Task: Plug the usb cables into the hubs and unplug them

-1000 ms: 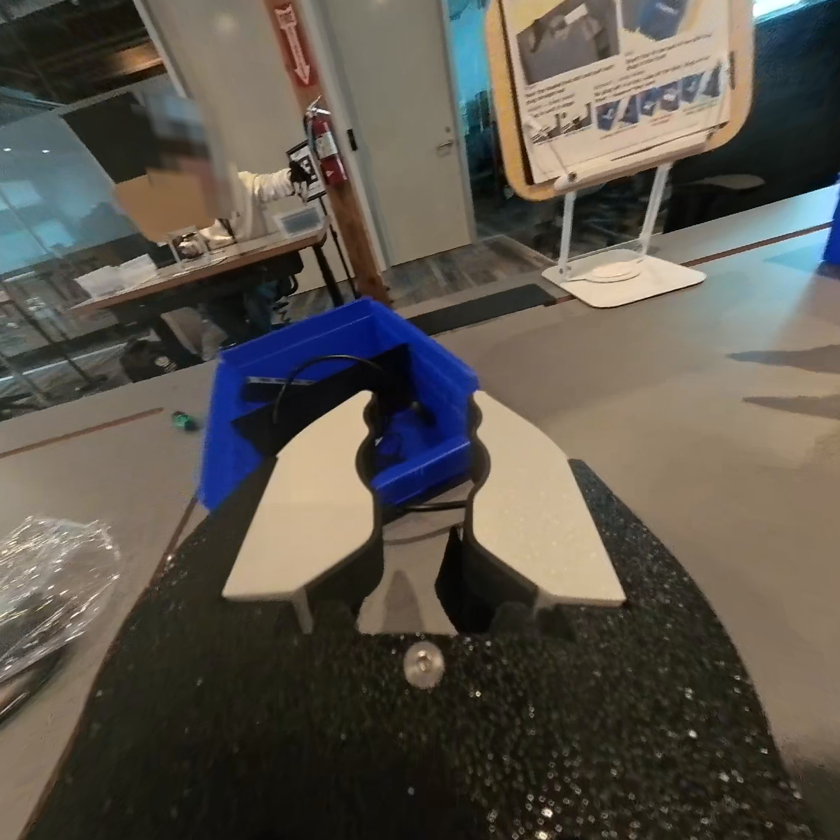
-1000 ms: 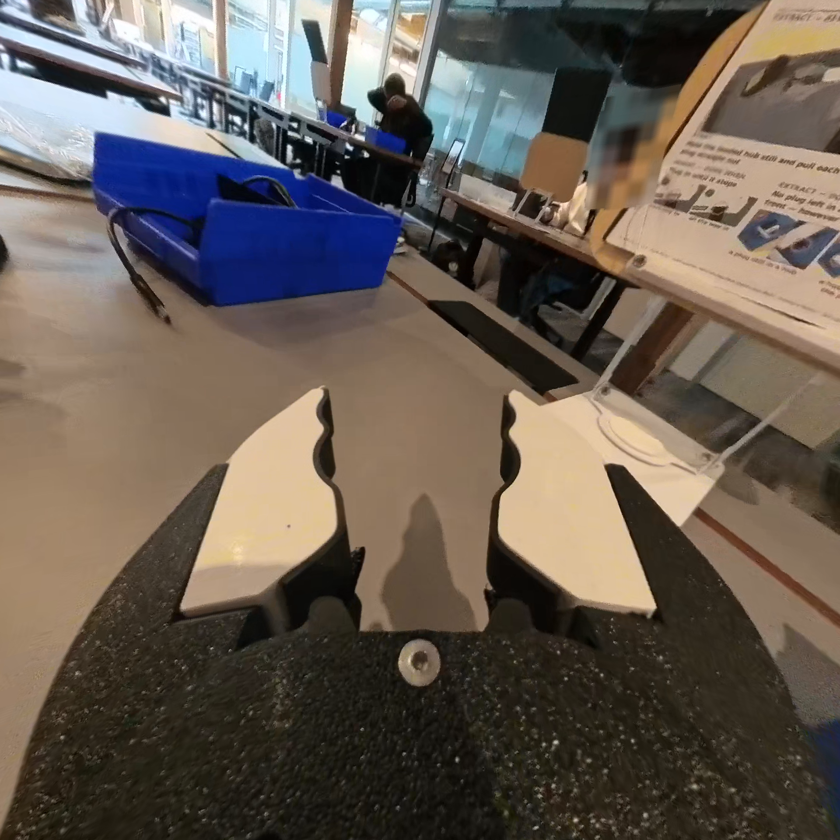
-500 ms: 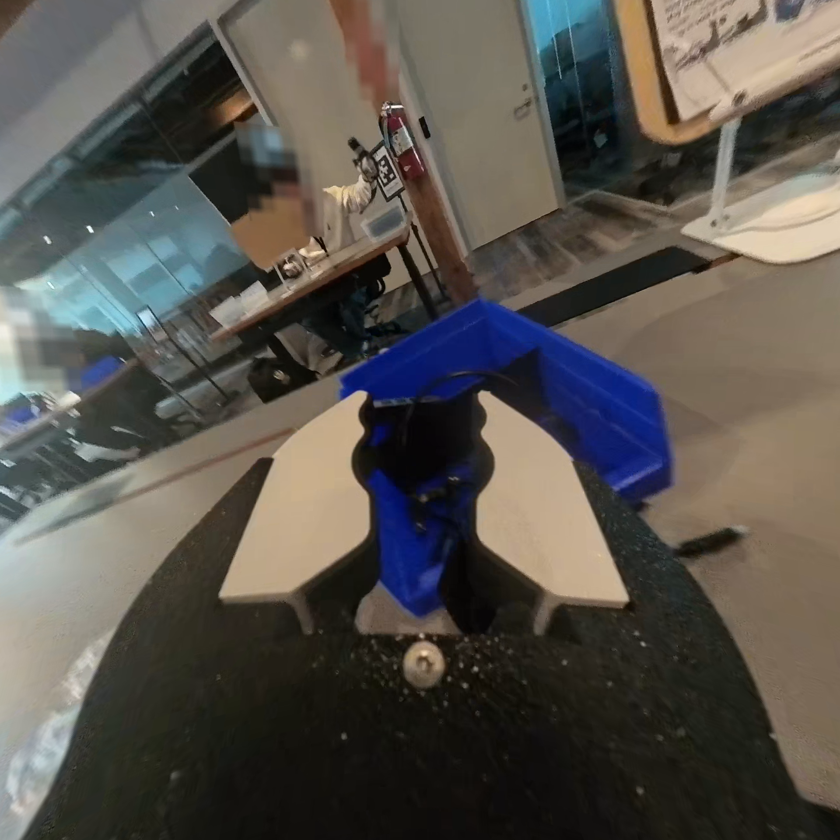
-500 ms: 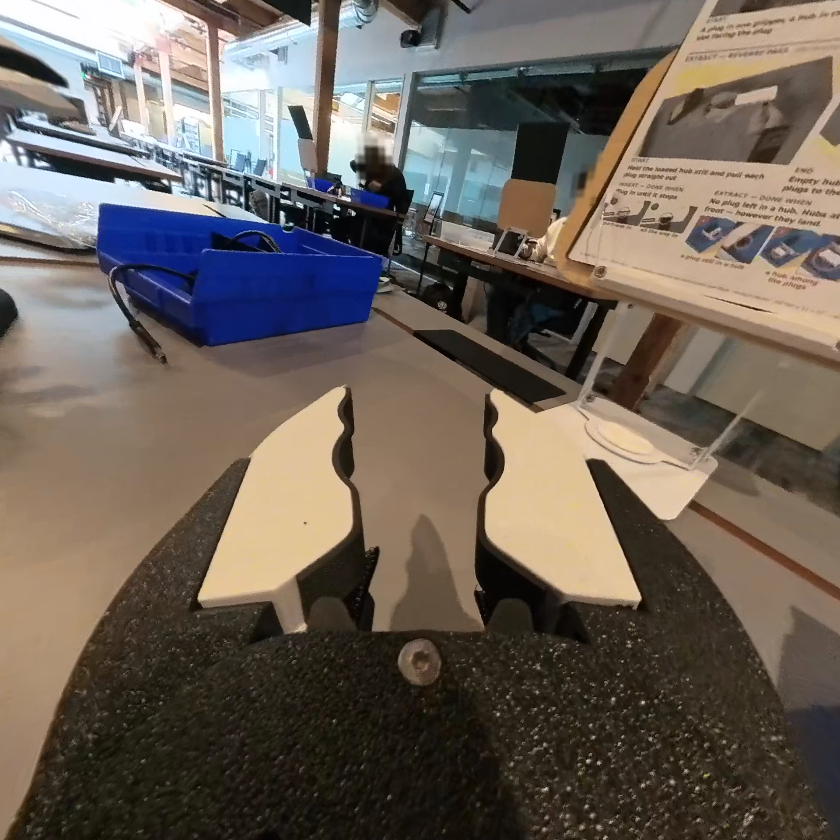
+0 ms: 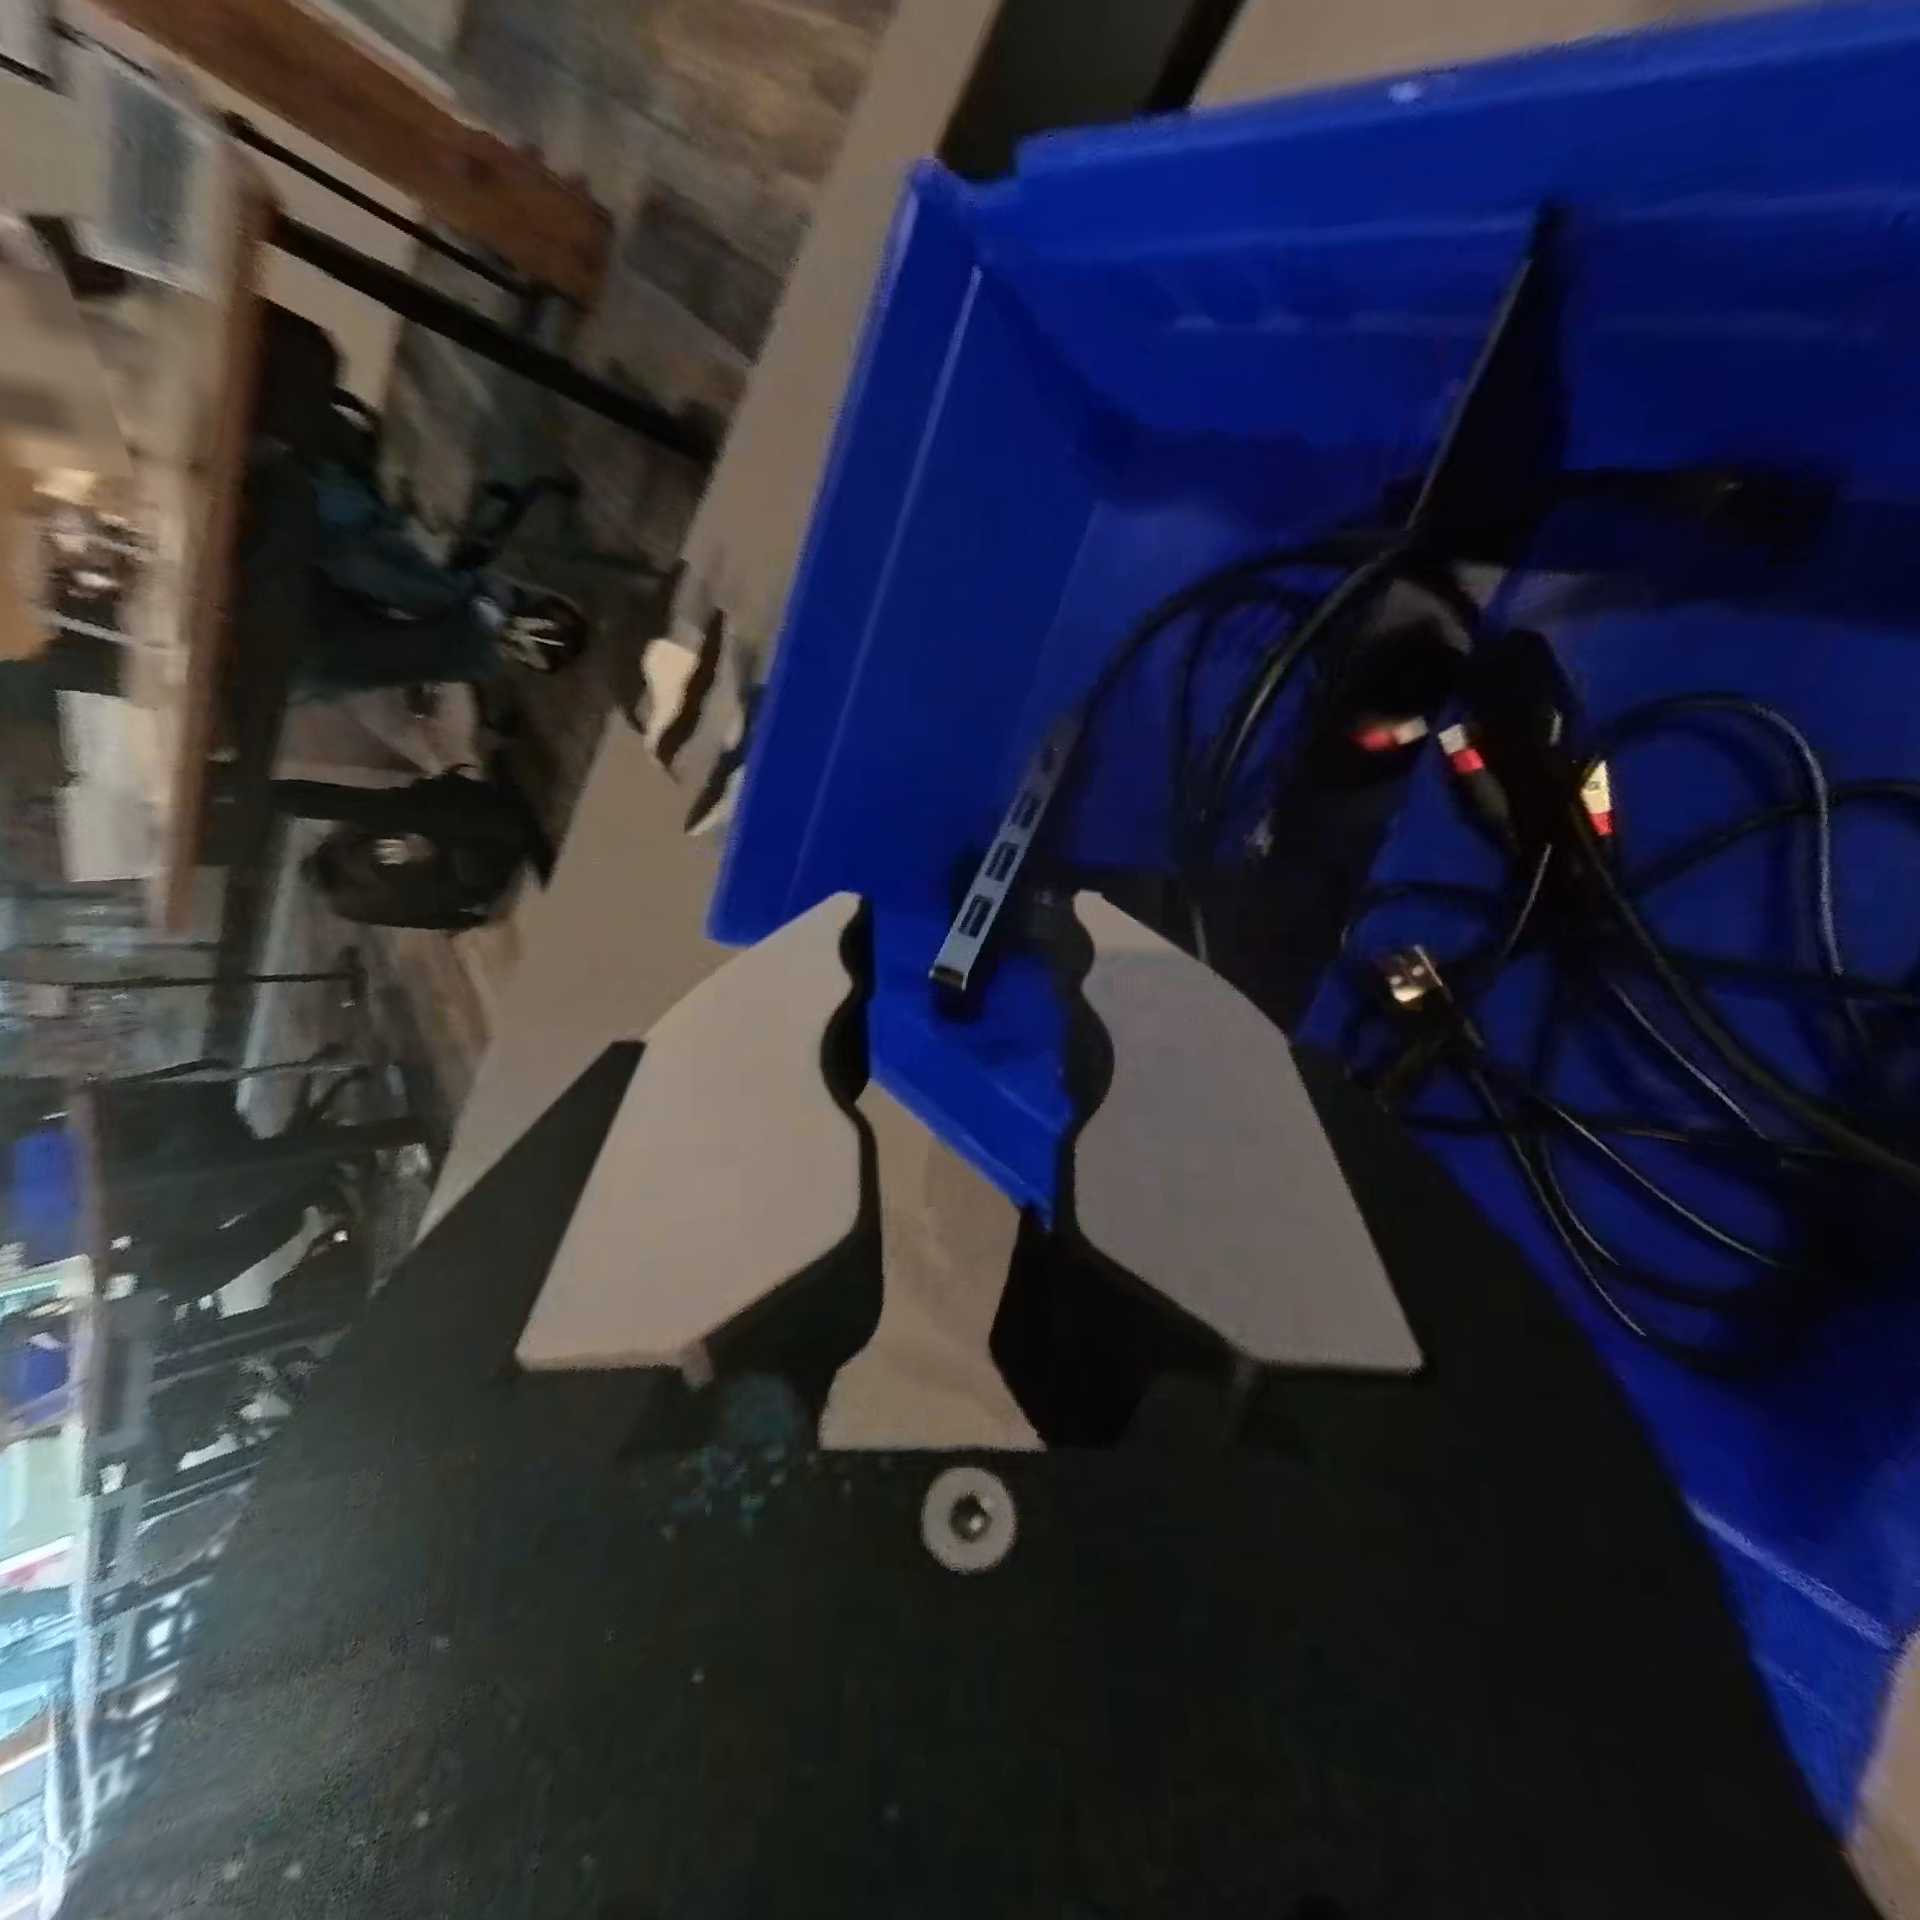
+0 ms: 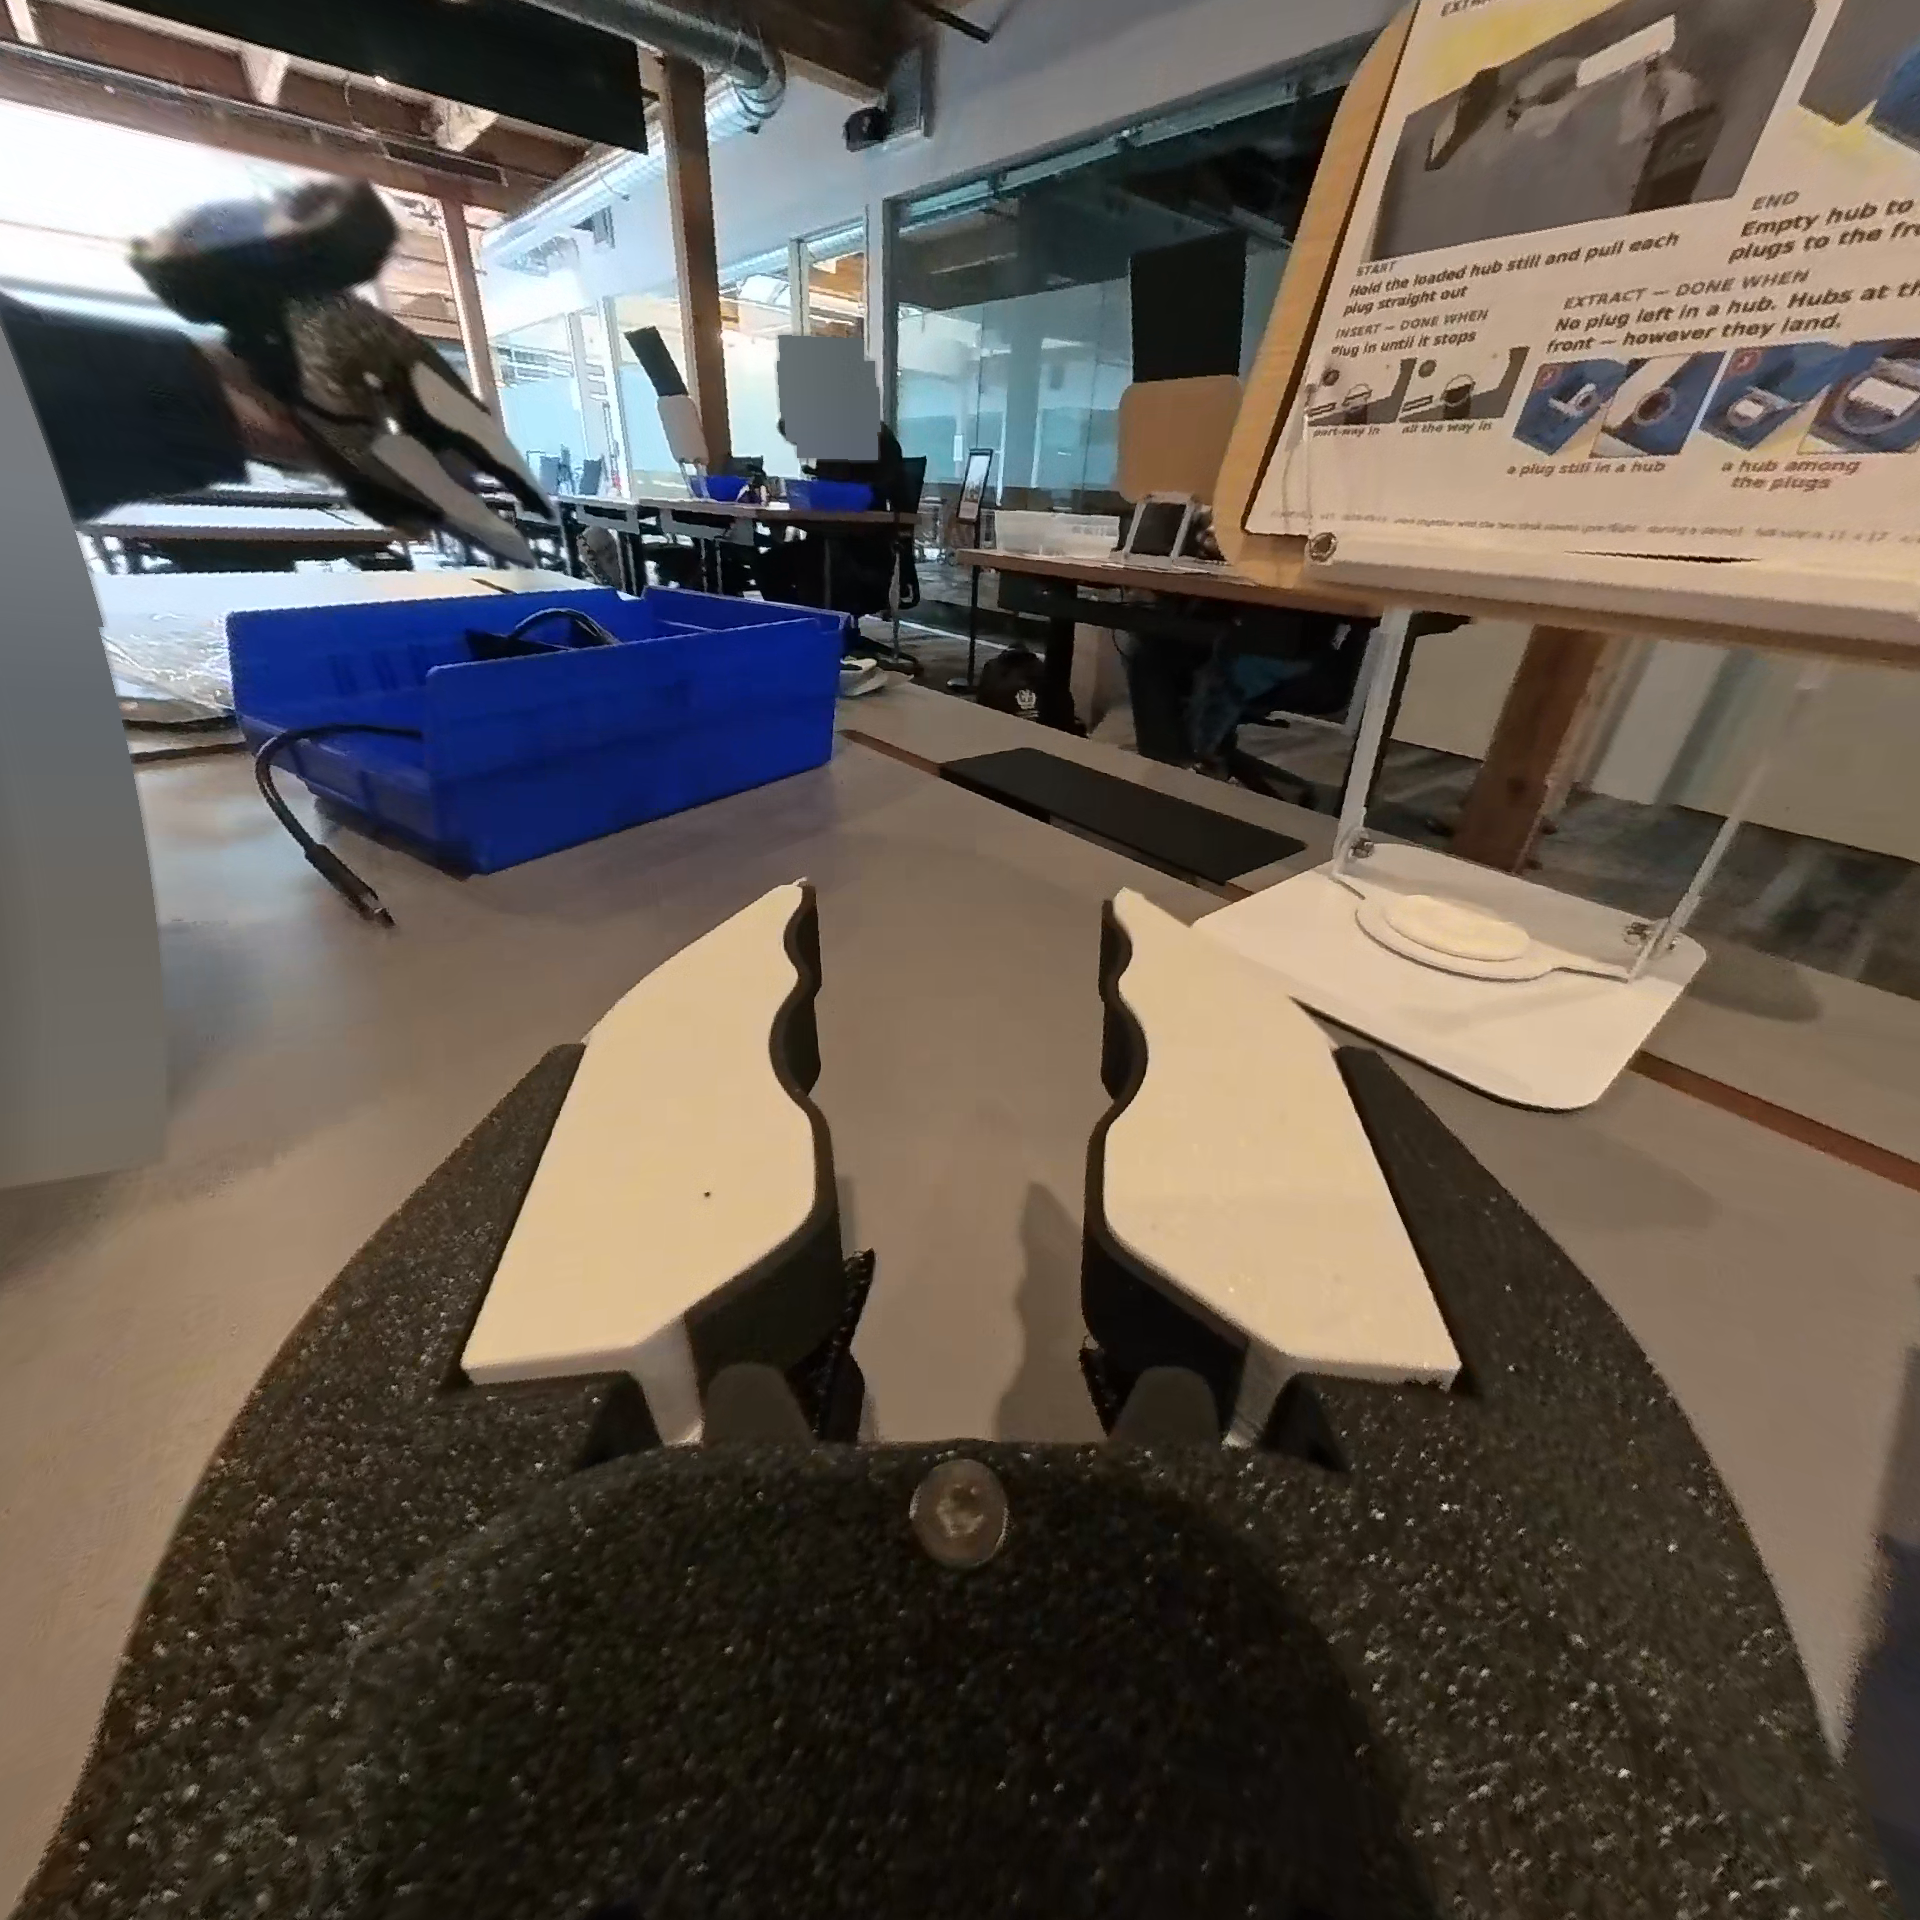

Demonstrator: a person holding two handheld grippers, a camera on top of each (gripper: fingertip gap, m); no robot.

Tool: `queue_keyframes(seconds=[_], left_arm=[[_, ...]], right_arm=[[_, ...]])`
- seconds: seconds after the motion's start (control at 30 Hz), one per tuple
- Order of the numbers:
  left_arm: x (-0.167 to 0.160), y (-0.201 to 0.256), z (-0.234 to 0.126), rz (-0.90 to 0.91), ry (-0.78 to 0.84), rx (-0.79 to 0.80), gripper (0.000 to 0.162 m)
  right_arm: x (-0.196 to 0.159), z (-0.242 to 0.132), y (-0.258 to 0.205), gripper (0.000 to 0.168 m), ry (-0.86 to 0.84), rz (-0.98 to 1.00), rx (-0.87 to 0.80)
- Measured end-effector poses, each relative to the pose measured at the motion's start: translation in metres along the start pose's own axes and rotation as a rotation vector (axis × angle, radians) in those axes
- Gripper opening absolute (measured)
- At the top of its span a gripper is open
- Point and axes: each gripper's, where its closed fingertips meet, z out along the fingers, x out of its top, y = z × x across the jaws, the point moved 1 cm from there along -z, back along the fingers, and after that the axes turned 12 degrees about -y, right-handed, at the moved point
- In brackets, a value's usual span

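Note:
A blue bin (image 5: 914, 540) holds a grey USB hub (image 5: 1000, 868) leaning on its left wall, and a tangle of black USB cables (image 5: 1558, 935) with red and gold plugs. A black divider (image 5: 1481, 405) splits the bin. My left gripper (image 5: 966, 914) is open and empty, tilted down over the bin's near corner with the hub just past its fingertips. In the right wrist view it (image 6: 416, 457) hovers, blurred, above the bin (image 6: 540, 717). My right gripper (image 6: 961, 899) is open and empty, low over the grey table (image 6: 623, 987), well short of the bin.
One black cable (image 6: 312, 821) hangs out of the bin's front onto the table. A white stand (image 6: 1455, 966) with an instruction board stands at the right. A black pad (image 6: 1122, 816) lies at the table's far edge. Clear plastic wrap (image 6: 166, 665) lies behind the bin.
My left gripper has risen, rolled and tipped down over the bin, so it now looks into it at the hub and cables. My right gripper has stayed low and open, jaws slightly narrower.

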Motion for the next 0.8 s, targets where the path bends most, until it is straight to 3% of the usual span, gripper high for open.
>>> queue_keyframes(seconds=[0.23,0.57,0.6,0.67,0.8], left_arm=[[-0.016,-0.004,0.064,0.174,-0.31,-0.103,0.036],[-0.03,-0.001,0.1,0.351,-0.558,-0.102,0.048],[-0.033,0.0,0.103,0.379,-0.578,-0.089,0.045],[-0.036,0.003,0.106,0.428,-0.585,-0.087,0.014],[-0.033,0.0,0.101,0.429,-0.563,-0.048,0.013]], right_arm=[[0.0,0.002,-0.004,0.05,-0.004,-0.007,0.022],[-0.002,0.004,-0.008,0.049,-0.015,-0.011,0.054],[-0.002,0.005,-0.008,0.049,-0.016,-0.01,0.055],[-0.002,0.005,-0.009,0.049,-0.017,-0.011,0.056],[-0.003,0.005,-0.008,0.048,-0.021,-0.009,0.052]])
